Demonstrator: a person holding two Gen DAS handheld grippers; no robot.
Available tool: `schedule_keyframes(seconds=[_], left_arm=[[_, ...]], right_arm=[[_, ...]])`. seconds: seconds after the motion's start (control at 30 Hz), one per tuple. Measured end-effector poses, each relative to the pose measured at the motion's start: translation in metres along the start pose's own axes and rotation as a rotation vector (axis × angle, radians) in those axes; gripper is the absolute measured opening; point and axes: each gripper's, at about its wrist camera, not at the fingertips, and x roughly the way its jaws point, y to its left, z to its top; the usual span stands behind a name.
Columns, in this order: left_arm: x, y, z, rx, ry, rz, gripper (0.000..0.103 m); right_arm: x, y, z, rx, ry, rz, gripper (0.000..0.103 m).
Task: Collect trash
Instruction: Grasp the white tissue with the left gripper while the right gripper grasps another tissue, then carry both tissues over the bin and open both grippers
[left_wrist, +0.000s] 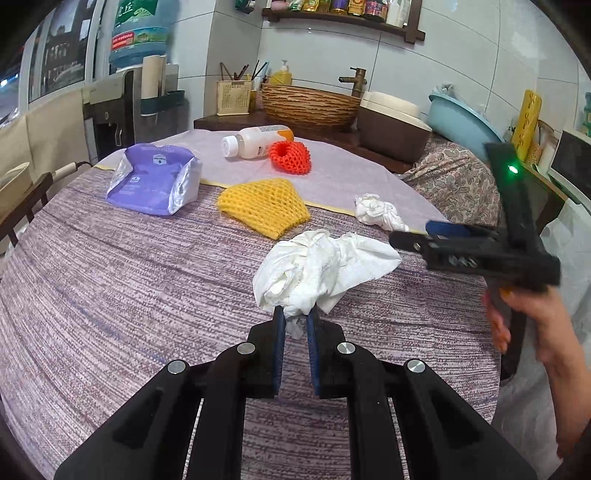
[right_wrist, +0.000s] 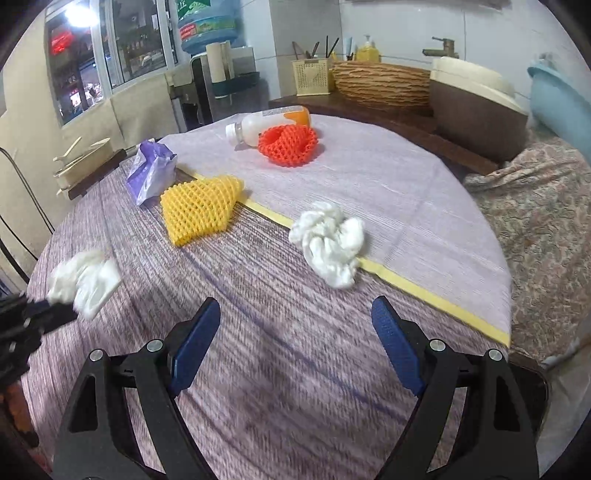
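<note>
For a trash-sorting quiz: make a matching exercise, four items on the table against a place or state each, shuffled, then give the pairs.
Items:
1. larger tissue wad
2. smaller tissue wad
3. plastic bottle
4. yellow foam net

Place or state:
A. lies on its side, touching the red foam net
B. flat on the tablecloth beside the purple pouch
C. pinched in the left hand-held gripper
D. loose on the yellow strip, ahead of the open right hand-held gripper

Pairs: 1-C, 2-D, 3-A, 4-B
</note>
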Motion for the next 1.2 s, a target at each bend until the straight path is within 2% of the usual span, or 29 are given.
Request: schedule_keyframes(seconds=[0.23, 0.4, 0.47, 0.73, 0.97, 1.2], left_arm=[[-0.003, 0.005, -0.006, -0.024, 0.006, -0.012, 0.012], [-0.004, 0.003, -0.009, -0.024, 0.007, -0.020, 0.012], [-0.003, 0.002, -0.009, -0.025, 0.010, -0.021, 0.012], [0.000, -0.004, -0.013, -0.033, 0.016, -0.039, 0.012], [-0.001, -0.011, -0.015, -0.039, 0.018, -0.044, 0.012], [-0.008, -0.023, -0.019, -0.044, 0.010, -0.049, 0.012]], right_arm=[[0.039, 0.002, 0.034, -0.046, 0.051, -0.069, 0.083], [0.059, -0.004, 0.038, -0.047, 0.092, -0.106, 0.066], [0.061, -0.009, 0.037, -0.031, 0.095, -0.118, 0.055], [0.035, -0.017, 0.031, -0.005, 0.017, -0.099, 0.029], [0.003, -0.010, 0.010, -0.024, -0.050, -0.087, 0.026], [-0.039, -0.010, -0.017, 0.017, -0.112, -0.035, 0.026]])
